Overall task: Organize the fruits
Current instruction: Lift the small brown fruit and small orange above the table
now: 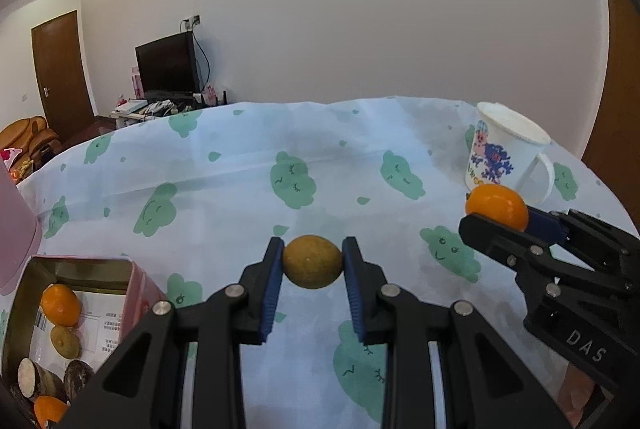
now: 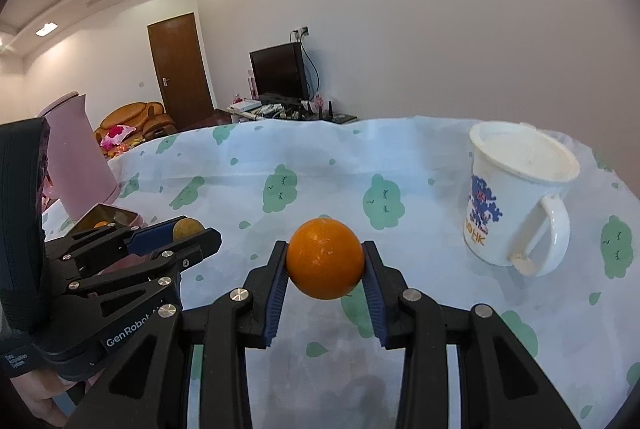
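Fruits are up in the air on both sides! Left claw (image 1: 313,261) is clamped on a dull yellow-green fruit (image 1: 313,261), pinched between its blue pads at dead centre of its own view, hanging above the tabletop (image 1: 240,189). Right claw (image 2: 325,258) is squeezed tight on a bright orange (image 2: 325,258), also lifted clear of the cloth.

Down at 8 o'clock in the left view sits the open pink tin (image 1: 136,293), already carrying an orange, a yellowish fruit and a few darker pieces. That looks like the destination.

Now the risks. Both fruits are round and smooth and held only across their middle, so a sharp tilt or jolt could roll one out of the pads. The two claws hang close together; converging on that one tin could knock them together. The tin is filling up, so a careless drop could bounce off the fruit inside. And the white mug (image 2: 516,209) at 3 o'clock stands near enough to be clipped by a wide right-hand swing.
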Demonstrator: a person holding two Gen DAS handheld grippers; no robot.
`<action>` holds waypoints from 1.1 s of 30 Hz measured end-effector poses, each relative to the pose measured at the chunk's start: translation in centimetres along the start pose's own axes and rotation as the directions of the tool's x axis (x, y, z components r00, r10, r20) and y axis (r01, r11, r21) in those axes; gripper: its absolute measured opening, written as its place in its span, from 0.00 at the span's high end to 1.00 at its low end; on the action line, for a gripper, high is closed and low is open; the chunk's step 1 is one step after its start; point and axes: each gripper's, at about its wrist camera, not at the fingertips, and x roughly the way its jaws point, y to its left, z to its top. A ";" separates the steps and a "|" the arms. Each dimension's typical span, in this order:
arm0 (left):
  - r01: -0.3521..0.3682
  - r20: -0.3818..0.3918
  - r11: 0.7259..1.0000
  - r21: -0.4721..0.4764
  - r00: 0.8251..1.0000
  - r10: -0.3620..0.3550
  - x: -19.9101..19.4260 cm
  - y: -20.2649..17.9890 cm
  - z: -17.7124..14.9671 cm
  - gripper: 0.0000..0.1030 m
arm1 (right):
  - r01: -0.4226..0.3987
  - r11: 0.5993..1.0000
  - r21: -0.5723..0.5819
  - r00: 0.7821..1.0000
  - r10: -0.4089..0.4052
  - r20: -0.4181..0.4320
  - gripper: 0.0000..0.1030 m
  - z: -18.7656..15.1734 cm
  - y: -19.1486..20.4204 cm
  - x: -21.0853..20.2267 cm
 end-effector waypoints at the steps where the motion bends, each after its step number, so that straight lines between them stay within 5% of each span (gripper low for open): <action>1: 0.002 0.005 1.000 -0.001 1.000 -0.002 -0.1 0.0 0.0 0.70 | 0.000 1.000 -0.005 1.000 0.000 0.006 0.63 0.0 0.1 -0.1; 33: -0.020 0.164 1.000 0.023 0.986 0.016 -4.1 -0.7 -1.2 0.70 | 0.029 0.997 -0.070 0.984 -0.017 0.178 0.63 -0.5 1.4 -3.5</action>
